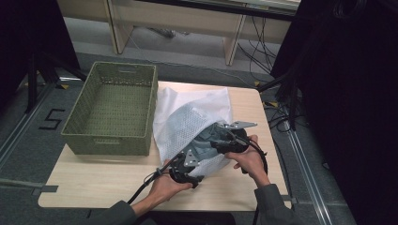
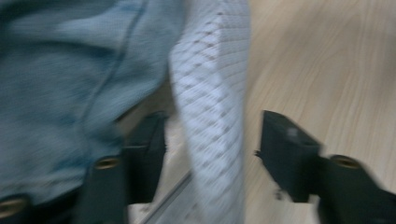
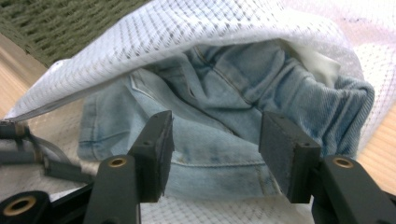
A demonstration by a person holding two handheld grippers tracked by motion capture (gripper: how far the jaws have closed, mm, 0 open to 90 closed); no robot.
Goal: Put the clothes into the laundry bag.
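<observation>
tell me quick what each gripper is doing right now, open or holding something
Left gripper: open, the edge of the white mesh bag between its jaws, not pinched.
Right gripper: open, aimed at the jeans in the bag's mouth, holding nothing.

Mesh laundry bags: we count one, white (image 1: pixel 187 115), lying at the middle of the table near its far edge.
Denim garments: we count one, light blue jeans (image 3: pixel 224 102), inside the bag's mouth.
Woven baskets: we count one, green (image 1: pixel 112 140), at the table's far left corner.
Tables: we count one, pale wood (image 1: pixel 103 183).
Grippers: we count two, left gripper (image 1: pixel 185 171) and right gripper (image 1: pixel 225 143).
Hands: we count two.
</observation>
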